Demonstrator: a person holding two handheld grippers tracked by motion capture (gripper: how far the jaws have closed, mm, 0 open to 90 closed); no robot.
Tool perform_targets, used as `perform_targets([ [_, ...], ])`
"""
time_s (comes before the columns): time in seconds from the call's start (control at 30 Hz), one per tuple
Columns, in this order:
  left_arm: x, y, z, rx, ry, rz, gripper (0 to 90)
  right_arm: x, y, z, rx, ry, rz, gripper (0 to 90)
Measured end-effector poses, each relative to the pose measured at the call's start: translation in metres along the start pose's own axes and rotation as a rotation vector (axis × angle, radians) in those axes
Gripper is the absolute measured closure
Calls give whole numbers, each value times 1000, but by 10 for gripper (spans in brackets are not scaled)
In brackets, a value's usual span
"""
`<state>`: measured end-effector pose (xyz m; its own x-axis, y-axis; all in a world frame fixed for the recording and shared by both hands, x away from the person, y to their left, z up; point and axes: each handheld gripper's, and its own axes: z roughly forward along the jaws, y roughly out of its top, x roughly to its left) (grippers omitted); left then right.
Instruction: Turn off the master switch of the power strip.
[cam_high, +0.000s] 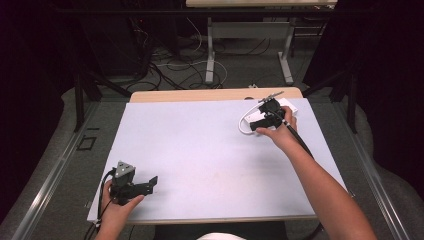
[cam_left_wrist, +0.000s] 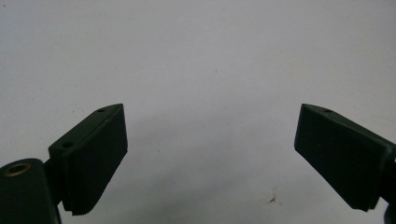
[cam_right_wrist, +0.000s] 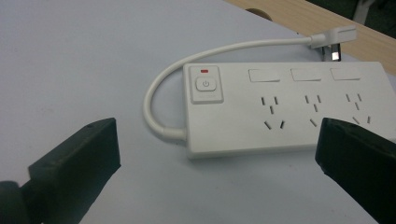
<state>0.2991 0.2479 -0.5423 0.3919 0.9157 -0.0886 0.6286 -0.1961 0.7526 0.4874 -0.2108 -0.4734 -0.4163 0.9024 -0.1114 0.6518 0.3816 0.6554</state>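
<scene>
My right hand-held gripper (cam_right_wrist: 212, 158), jaws apart, sat just short of power strip (cam_right_wrist: 285, 107); strip's long axis ran crosswise to jaws. Left hand-held gripper (cam_high: 145, 186) also apart, far off at near bench (cam_high: 200, 150) edge.

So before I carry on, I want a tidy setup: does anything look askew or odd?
Little stands out. The power strip lies flat, its cord looping round to a loose plug on the table. A small mark stains the surface.
</scene>
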Motion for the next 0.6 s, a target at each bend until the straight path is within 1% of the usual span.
perform_targets([
  [0.03,0,0,0,-1,2,0,97,0,-2,-3,0,2,1,0],
  [0.07,0,0,0,3,1,1,97,0,-4,-5,1,2,-11,0],
  [0.3,-1,0,1,-5,-1,-8,97,-1,-21,-23,-15,29,-22,0],
  [0.4,-1,0,1,-6,0,-8,97,0,-29,-31,-31,47,-31,0],
  [0.6,-2,0,1,-4,2,-9,97,4,-47,-47,-56,68,-52,0],
])
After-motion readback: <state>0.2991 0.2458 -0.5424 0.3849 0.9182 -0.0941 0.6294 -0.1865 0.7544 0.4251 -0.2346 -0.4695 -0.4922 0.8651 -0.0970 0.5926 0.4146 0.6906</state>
